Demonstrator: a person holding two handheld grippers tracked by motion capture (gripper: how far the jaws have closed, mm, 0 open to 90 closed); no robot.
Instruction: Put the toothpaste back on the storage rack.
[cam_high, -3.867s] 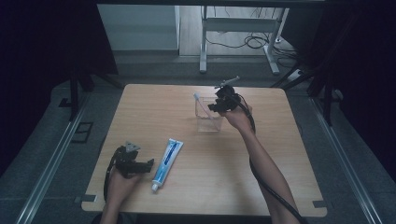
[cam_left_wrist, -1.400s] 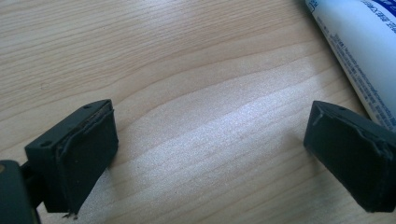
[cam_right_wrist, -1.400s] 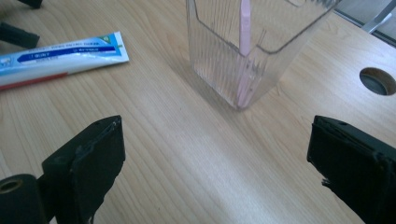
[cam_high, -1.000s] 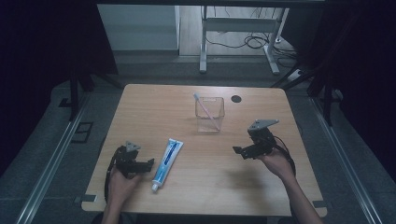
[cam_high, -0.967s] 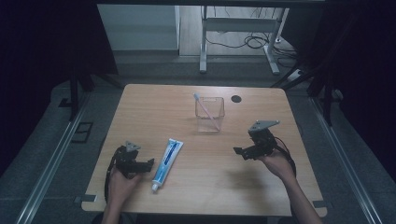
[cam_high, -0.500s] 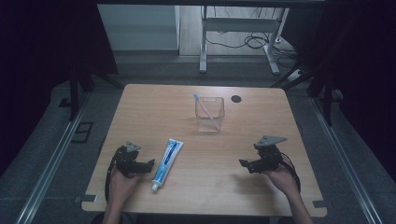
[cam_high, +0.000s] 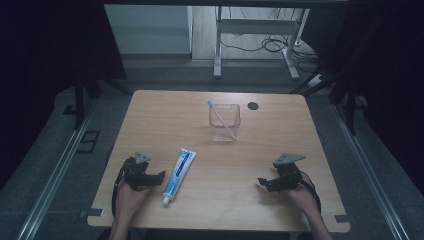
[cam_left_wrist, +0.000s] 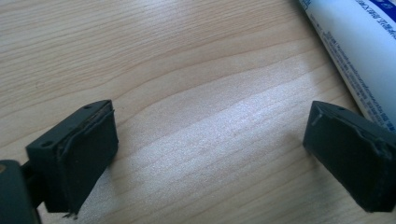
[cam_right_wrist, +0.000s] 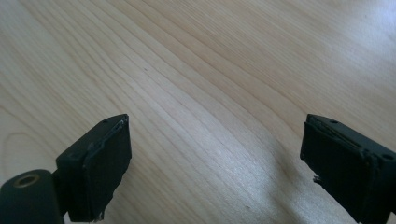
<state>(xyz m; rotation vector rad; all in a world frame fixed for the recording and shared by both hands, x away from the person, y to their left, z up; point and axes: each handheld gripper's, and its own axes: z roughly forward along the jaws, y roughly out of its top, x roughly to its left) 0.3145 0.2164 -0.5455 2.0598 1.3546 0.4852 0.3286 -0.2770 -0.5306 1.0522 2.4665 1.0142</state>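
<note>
Jaws spread wide on both grippers, nothing between. Left gripper at table 7 o'clock, tube just beside. Right gripper at 5 o'clock. Toothbrush leans in cup, 12 o'clock.

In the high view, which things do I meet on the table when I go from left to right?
left gripper → toothpaste tube → clear cup holding a toothbrush → dark round spot → right gripper
</note>
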